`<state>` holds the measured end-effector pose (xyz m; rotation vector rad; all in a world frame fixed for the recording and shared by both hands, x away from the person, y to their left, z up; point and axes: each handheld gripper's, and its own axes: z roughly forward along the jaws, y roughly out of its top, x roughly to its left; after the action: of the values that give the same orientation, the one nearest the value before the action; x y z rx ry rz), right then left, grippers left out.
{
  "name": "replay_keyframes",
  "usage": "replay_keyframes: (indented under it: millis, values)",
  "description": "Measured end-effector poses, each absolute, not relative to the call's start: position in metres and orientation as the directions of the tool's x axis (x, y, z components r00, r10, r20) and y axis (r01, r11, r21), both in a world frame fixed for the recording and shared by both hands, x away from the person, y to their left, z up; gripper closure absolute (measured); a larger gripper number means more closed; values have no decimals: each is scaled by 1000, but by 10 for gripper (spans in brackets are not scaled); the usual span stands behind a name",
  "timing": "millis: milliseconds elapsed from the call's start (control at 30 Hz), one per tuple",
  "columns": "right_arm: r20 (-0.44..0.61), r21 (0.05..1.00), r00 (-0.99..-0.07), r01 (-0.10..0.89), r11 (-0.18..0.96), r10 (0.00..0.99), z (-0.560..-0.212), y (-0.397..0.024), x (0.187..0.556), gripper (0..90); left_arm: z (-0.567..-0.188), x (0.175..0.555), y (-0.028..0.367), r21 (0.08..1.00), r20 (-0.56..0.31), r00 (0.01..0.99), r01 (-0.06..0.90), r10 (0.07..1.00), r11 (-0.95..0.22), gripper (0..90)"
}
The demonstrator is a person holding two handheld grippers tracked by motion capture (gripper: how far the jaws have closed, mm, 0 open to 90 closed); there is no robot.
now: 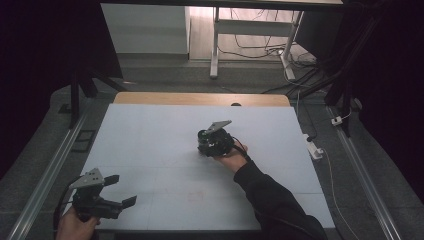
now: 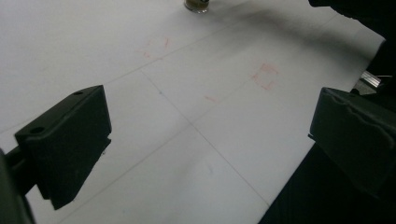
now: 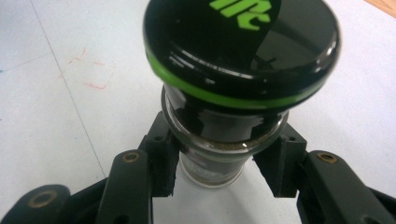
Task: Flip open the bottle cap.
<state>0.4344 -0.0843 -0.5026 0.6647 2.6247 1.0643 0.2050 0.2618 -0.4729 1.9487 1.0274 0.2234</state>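
A small glass jar (image 3: 212,163) with a black lid (image 3: 243,42) ringed in green stands upright on the white table sheet (image 1: 150,135). My right gripper (image 3: 217,168) is shut on it, a pad against each side of the glass below the lid. From above, that gripper (image 1: 207,140) and the jar (image 1: 204,134) are near the table's middle. My left gripper (image 1: 122,190) is held open over the front left corner with nothing between its fingers. The left gripper (image 2: 210,135) looks toward the jar (image 2: 196,5), which is far off at the top edge.
Faint red marks (image 2: 264,77) and thin lines cross the sheet. A wooden strip (image 1: 200,98) runs along the far edge. Metal rails (image 1: 45,175) flank the table on the floor. A power strip (image 1: 315,149) and cables lie at the right, and white desk legs (image 1: 215,45) stand beyond.
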Motion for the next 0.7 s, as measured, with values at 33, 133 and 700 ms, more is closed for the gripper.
replay_keyframes:
  millis: [33, 133, 700]
  values:
    - [-43, 703, -870, 322, 633, 491, -503, -84, 434, 531, -473, 205, 262, 779, -229, 639, 573, 734, -255, 0]
    - [-43, 703, -871, 322, 634, 490, -503, -84, 434, 531, -473, 212, 257, 783, -224, 648, 564, 728, -261, 0]
    - [-45, 700, -870, 323, 637, 491, -502, -84, 435, 531, -466, 263, 224, 788, -166, 672, 530, 722, -313, 0]
